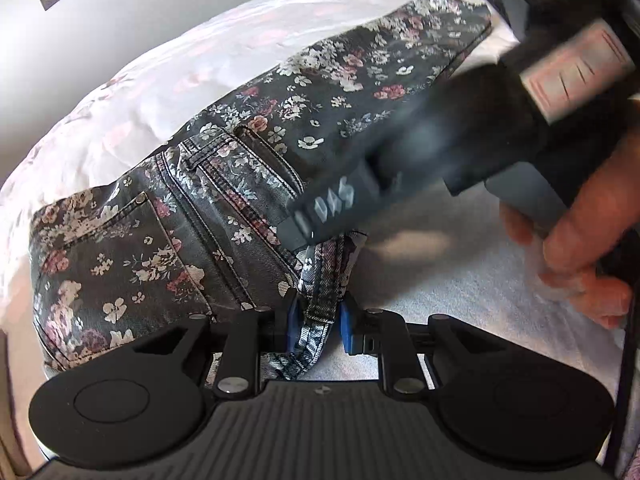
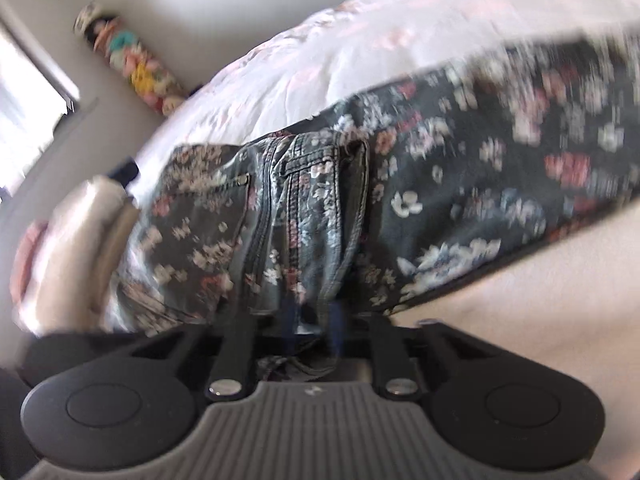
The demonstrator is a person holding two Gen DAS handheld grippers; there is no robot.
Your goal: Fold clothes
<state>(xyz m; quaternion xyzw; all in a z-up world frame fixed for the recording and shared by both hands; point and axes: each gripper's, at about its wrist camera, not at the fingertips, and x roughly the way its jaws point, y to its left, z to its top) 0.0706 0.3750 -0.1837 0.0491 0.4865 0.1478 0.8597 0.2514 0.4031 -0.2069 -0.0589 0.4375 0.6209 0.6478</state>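
Dark floral jeans (image 1: 248,184) hang stretched over the white bed, waistband and back pocket toward me, legs running up and to the right. My left gripper (image 1: 316,322) is shut on a bunched fold of the jeans near the crotch seam, denim pinched between its blue pads (image 1: 291,320). In the left wrist view the other gripper's black body (image 1: 460,148) crosses the right side, held by a hand (image 1: 576,248). The right wrist view is blurred: the jeans (image 2: 420,200) fill it, and my right gripper (image 2: 314,316) is shut on the denim near the waistband seam.
A white bedspread with faint pink flowers (image 1: 208,64) lies under the jeans. A hand (image 2: 68,248) shows at the left of the right wrist view. A colourful patterned roll (image 2: 132,60) leans against the grey wall beyond the bed. Pale carpet (image 1: 460,280) shows below.
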